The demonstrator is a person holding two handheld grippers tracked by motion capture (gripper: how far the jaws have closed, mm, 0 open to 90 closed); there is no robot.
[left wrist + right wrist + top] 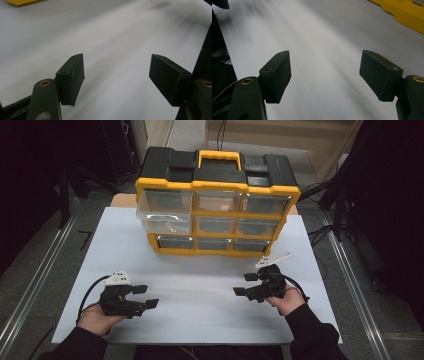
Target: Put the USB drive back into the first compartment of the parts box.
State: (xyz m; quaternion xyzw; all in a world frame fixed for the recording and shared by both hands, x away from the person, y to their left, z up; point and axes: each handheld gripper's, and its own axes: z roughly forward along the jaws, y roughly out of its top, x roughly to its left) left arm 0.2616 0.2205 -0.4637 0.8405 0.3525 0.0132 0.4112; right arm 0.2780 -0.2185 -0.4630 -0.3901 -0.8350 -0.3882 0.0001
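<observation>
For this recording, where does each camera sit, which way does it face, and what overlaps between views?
High view: above the person's side, looking forward and down at the white table top, the yellow and black plastic drawer organiser, both hands, left gripper and right gripper.
Left gripper view: rides the left gripper, looking along its open jaws over the table.
Right gripper view: rides the right gripper, jaws open.
Shared: both gripper views catch a yellow edge of the organiser.

surface: white table top, filling the middle of the high view
on it, upper centre: yellow-and-black drawer organiser, standing upright
its upper-left drawer: clear drawer, pulled out toward the lower frame
lower half: bare white board
</observation>
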